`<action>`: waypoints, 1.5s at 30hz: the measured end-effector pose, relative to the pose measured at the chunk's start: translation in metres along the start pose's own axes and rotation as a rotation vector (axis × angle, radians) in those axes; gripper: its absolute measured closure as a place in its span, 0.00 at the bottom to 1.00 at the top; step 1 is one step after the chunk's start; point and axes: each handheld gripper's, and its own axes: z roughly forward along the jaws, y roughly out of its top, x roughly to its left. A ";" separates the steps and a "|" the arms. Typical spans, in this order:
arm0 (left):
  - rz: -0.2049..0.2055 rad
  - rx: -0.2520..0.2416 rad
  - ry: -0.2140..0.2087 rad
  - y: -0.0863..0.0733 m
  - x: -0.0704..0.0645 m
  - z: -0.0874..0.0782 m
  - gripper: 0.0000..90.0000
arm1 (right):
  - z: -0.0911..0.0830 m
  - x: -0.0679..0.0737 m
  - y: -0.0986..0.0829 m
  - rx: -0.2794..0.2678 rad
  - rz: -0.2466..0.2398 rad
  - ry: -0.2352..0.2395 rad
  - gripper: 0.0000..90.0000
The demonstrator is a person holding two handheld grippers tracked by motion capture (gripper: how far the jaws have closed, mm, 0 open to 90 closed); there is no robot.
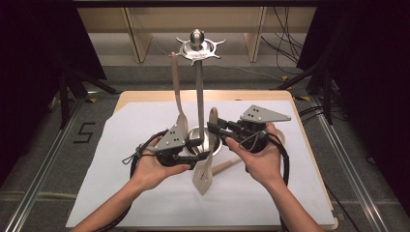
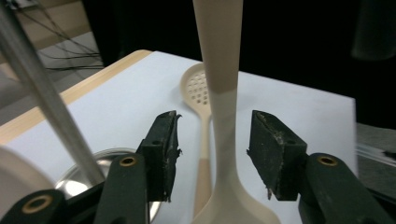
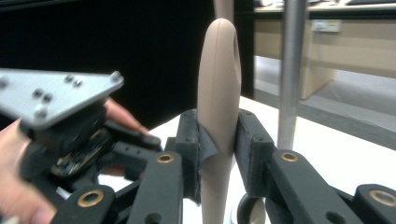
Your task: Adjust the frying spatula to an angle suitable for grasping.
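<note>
Now, the scene:
Slotted turner [image 1: 203,174]: on the white sheet before the stand, handle raised.
Right gripper [image 3: 219,140]: clamped on its handle.
Left gripper [image 2: 212,154]: jaws apart around the hanging spoon's [image 1: 177,92] neck.
Handling: probably light, stiff, smooth; hold mid-handle.

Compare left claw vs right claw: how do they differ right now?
1. Left claw is open; right claw is shut.
2. Left claw's jaws stand either side of the spoon's handle, gaps showing; right claw clamps the slotted turner's handle.
Shared: each works a beige utensil beside the stand's pole.
</note>
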 end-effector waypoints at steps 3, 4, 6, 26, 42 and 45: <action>-0.011 -0.014 -0.022 0.003 0.001 -0.001 0.56 | -0.001 0.001 -0.001 0.006 0.007 0.054 0.82; -0.012 -0.014 -0.025 0.004 0.002 -0.001 0.56 | -0.002 0.001 -0.001 0.016 0.012 0.059 0.82; -0.020 -0.022 -0.041 0.004 0.003 -0.001 0.57 | -0.002 0.000 -0.002 0.009 -0.005 0.061 0.82; -0.092 -0.045 -0.117 0.008 0.003 0.008 0.81 | 0.001 0.004 -0.005 0.001 -0.004 0.118 0.82; -0.095 -0.022 0.102 0.021 0.001 -0.004 0.82 | -0.021 -0.001 -0.011 -0.093 -0.039 0.010 0.66; -0.097 -0.022 0.138 0.025 0.003 -0.006 0.82 | -0.029 -0.006 -0.016 -0.089 -0.011 -0.046 0.66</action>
